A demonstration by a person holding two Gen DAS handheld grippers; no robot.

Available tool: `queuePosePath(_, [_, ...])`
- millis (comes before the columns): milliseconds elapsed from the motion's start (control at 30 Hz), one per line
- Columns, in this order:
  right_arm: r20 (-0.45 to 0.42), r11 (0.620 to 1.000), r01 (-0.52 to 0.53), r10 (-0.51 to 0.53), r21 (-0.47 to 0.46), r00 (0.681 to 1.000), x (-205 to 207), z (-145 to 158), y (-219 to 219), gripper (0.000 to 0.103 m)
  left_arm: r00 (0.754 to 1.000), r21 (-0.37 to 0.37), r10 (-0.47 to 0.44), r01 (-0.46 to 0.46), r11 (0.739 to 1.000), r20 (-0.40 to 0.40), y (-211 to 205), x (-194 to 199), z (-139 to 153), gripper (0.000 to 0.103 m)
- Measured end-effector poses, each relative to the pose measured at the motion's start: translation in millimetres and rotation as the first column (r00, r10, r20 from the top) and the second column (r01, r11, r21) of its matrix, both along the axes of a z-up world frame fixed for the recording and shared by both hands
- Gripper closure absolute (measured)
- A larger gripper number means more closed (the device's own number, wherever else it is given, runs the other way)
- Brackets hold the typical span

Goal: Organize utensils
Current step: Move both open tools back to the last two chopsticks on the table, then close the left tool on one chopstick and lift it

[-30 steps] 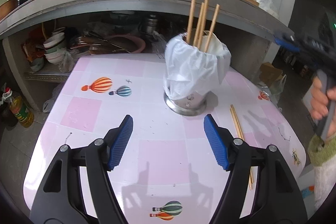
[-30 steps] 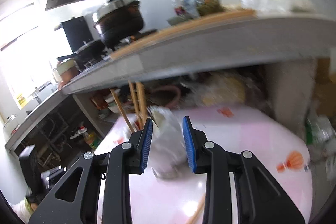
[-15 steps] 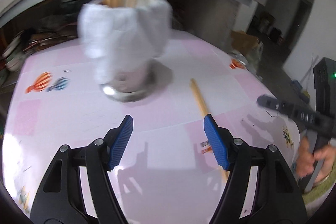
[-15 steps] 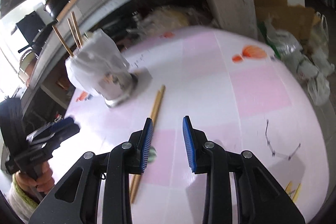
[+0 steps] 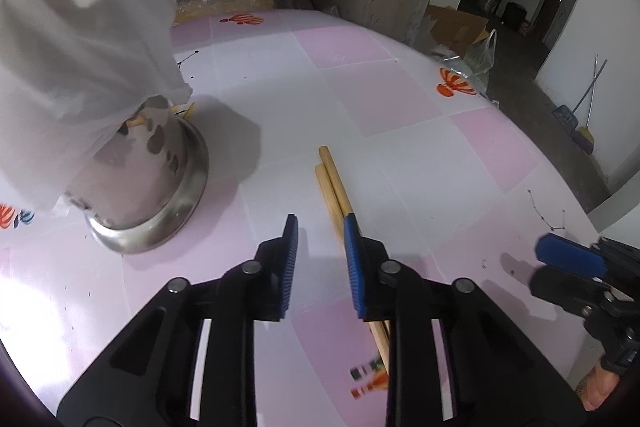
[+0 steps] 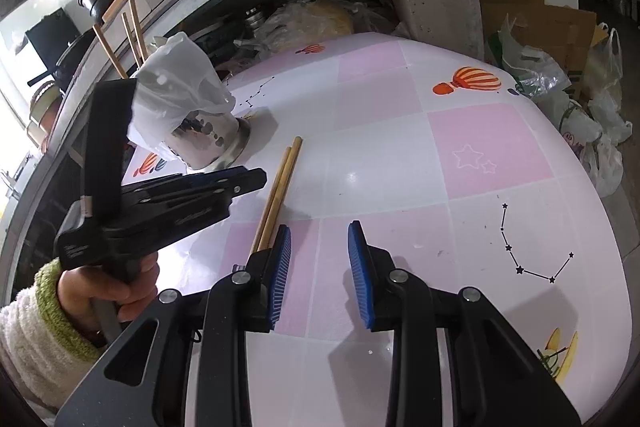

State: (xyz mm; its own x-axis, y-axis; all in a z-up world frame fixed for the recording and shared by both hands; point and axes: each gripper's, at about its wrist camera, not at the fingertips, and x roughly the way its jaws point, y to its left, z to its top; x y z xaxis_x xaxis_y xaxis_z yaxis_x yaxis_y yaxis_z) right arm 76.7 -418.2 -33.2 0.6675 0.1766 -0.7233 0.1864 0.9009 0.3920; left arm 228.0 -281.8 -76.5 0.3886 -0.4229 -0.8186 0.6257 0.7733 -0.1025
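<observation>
Left wrist view: the left gripper point(image 5: 318, 239) has just been closing; its jaws stand narrowly apart with nothing between them. Two chopsticks point(image 5: 334, 187) lie on the pink table point(image 5: 400, 99), passing under the right-hand jaw. The right gripper point(image 6: 316, 251) is open over bare table, chopsticks just left. A bag-covered metal holder point(image 6: 212, 139) stands beyond. No readable writing.

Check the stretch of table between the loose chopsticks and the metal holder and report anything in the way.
Nothing visible blocks it. The chopsticks lie on the bare table just beside the metal holder. The one snag is at the holder itself: a white plastic bag drapes over its top, around the chopsticks already standing inside.
</observation>
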Motion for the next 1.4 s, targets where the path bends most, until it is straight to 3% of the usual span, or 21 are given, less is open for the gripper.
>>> queuePosePath(467, [-0.002, 0.999, 0.011, -0.011, 0.032, 1.000, -1.5, -4.3, -6.1, 0.073, 1.000, 0.031, -0.009, 0.009, 0.999, 0.002, -18.0, 6.8, -6.9, 0.084])
queuePosePath(967, [0.007, 0.999, 0.013, -0.013, 0.049, 1.000, -3.9, -3.4, -7.2, 0.073, 0.999, 0.148, 0.037, -0.037, 0.988, 0.007, -9.5, 4.0, -8.8, 0.087])
queuePosePath(1233, [0.016, 0.998, 0.023, -0.024, 0.050, 1.000, -9.5, -0.3, -6.8, 0.073, 0.997, 0.159, 0.081, -0.083, 0.984, 0.019, -13.3, 4.3, -9.3, 0.088])
queuePosePath(1400, [0.018, 0.999, 0.022, -0.023, 0.046, 1.000, -11.0, 2.0, -6.4, 0.073, 0.994, 0.145, 0.104, -0.107, 0.984, 0.026, -13.0, 2.2, -9.7, 0.098])
